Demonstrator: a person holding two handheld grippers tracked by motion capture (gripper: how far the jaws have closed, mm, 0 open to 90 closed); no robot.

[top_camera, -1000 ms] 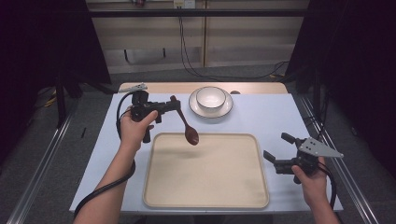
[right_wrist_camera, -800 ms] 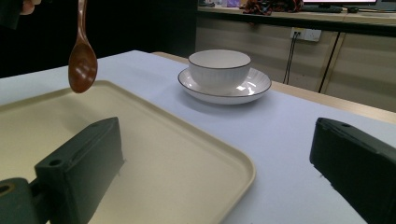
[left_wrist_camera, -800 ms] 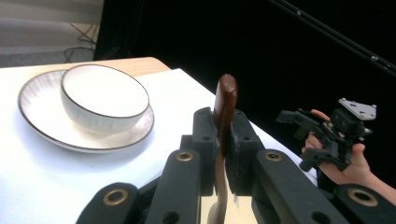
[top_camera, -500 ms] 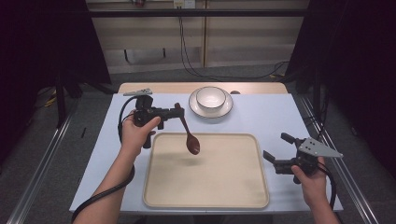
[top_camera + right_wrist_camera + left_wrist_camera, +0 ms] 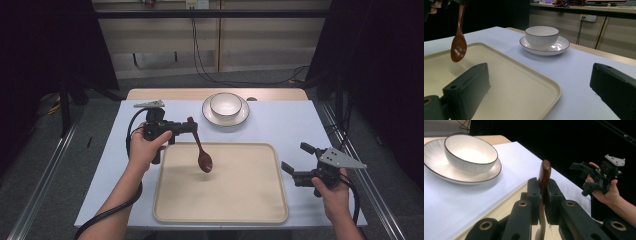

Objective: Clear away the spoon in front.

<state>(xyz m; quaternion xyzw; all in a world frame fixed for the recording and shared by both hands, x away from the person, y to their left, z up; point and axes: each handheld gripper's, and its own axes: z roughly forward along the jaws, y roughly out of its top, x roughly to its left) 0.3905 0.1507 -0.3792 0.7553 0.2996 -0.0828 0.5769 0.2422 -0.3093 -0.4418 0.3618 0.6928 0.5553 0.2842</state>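
My left gripper (image 5: 189, 125) is shut on the handle of a brown wooden spoon (image 5: 201, 152), which hangs bowl-down over the far left part of the beige tray (image 5: 250, 210). In the left gripper view the spoon handle (image 5: 544, 176) stands pinched between the black jaws. The spoon (image 5: 458, 47) hangs above the tray (image 5: 529, 82) in the right gripper view. My right gripper (image 5: 296, 161) is open with nothing between its jaws, just off the tray's right edge. A white bowl (image 5: 225, 104) sits on a white plate (image 5: 242, 115) beyond the tray.
The tray lies on a pale blue table top (image 5: 290, 125) with a wooden strip (image 5: 170, 94) along its far edge. Cables trail from both grippers. Metal rails (image 5: 45, 175) and dark floor flank the table.
My left gripper has carried the spoon nearer and to the right, from beyond the tray's far edge to over the tray. The right gripper has stayed still.
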